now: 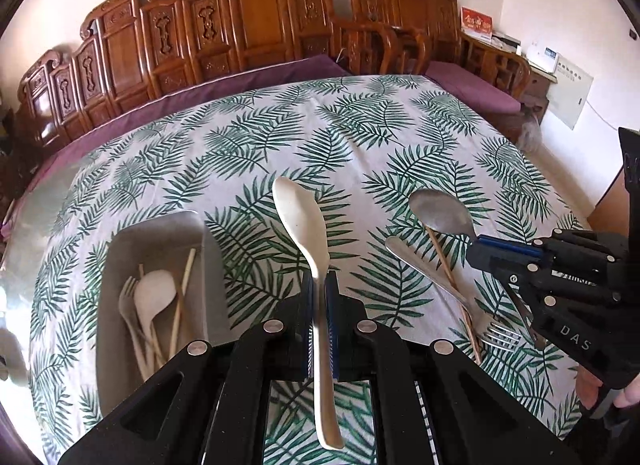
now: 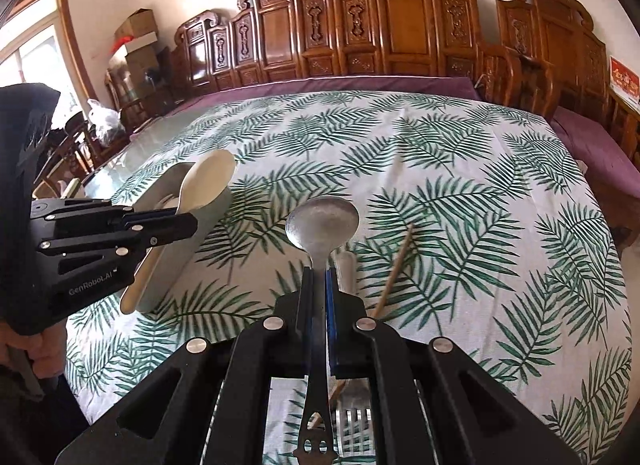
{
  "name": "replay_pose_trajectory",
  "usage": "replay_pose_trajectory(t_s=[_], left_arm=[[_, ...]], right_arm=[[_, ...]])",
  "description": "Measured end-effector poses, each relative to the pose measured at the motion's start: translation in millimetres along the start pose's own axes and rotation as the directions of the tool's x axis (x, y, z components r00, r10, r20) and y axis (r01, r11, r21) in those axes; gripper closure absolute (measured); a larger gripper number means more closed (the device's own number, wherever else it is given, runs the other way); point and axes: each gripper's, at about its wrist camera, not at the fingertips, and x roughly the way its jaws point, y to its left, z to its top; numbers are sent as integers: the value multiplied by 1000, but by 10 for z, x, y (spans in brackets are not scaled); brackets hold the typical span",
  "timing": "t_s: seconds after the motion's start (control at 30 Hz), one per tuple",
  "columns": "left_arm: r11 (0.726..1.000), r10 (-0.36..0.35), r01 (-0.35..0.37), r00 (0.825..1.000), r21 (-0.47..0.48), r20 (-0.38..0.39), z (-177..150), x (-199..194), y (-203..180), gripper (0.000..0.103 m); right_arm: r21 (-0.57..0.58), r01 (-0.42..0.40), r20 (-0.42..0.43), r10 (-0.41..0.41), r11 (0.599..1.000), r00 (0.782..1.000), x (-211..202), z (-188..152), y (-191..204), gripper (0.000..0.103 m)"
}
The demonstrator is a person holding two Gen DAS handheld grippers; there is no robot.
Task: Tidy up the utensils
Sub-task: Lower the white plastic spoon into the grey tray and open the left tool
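Cream spoon (image 1: 300, 225) gripped, tray (image 1: 120, 345) rim beside

Both the left gripper (image 1: 319, 297) and right gripper (image 2: 319, 289) are black, with silver round screws behind blue-lined fingers (image 1: 331, 305); white lettering marks their sides.

A white cloth printed with green fern leaves (image 1: 360, 133) covers the table; behind it stand carved reddish wooden chairs (image 2: 400, 25) with purple seat cushions (image 1: 472, 85)
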Motion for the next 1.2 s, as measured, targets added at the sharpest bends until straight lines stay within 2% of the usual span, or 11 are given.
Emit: replay_pose_trajectory(t_s=[0.47,1.0,1.2], left_arm=[[1000,-6,7,999,-18,36,-76,-237,448,98],[989,25,-23,1000,-144,14,-289,-92,1217,98],[984,29,-34,999,-175,-30,-368,81,1411,98]], right_arm=[[-47,-21,-13,20,999,1000,72,10,347,96],[-93,-34,-47,29,995,998,279,1,652,96],[-93,-26,-58,21,995,998,335,-12,641,96]])
